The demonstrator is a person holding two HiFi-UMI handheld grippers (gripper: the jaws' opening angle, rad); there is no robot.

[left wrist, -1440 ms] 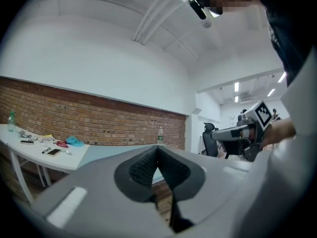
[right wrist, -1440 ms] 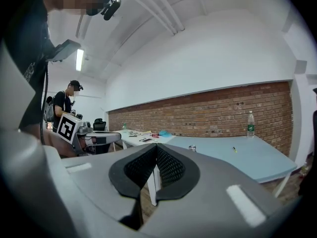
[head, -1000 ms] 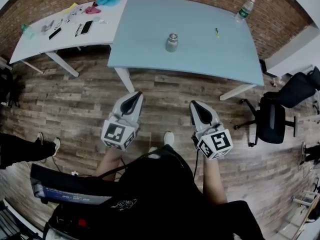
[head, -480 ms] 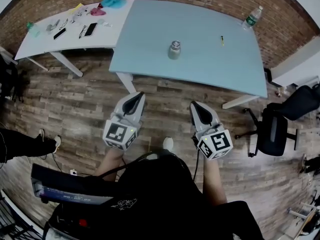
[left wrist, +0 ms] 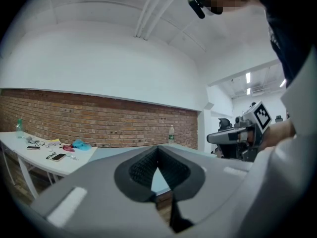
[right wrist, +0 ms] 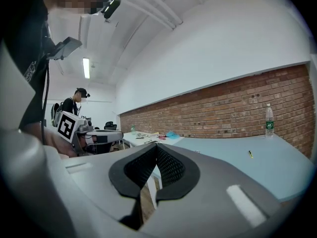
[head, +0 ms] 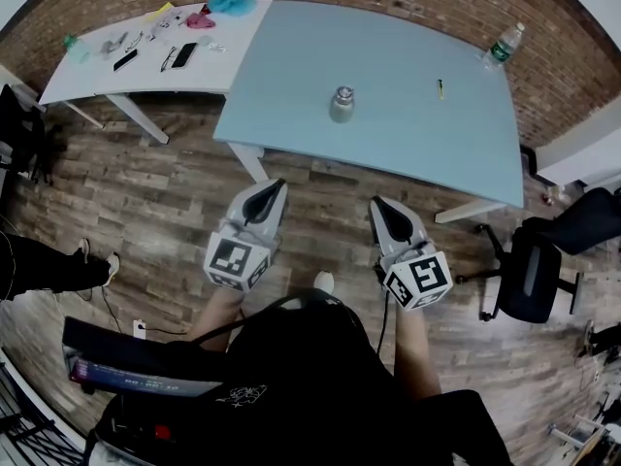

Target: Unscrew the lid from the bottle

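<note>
A small metal bottle with a silver lid (head: 342, 104) stands upright near the front middle of the light blue table (head: 291, 95) in the head view. My left gripper (head: 277, 186) and right gripper (head: 376, 205) hover over the wooden floor, well short of the table's front edge, side by side. Both are shut with nothing between the jaws. The left gripper (left wrist: 158, 152) and the right gripper (right wrist: 156, 150) point level toward the table and the brick wall. The metal bottle is hidden behind the jaws in both gripper views.
A clear plastic water bottle (head: 502, 44) stands at the blue table's far right corner, and a yellow pen (head: 440, 88) lies near it. A white table (head: 136, 66) to the left holds phones, glasses and cloths. A black office chair (head: 529, 280) sits at right. A person's legs (head: 49, 265) show at left.
Both grippers and the head camera have moved forward a little toward the blue table; the table and bottle sit slightly lower in the head view. Both grippers stay shut.
</note>
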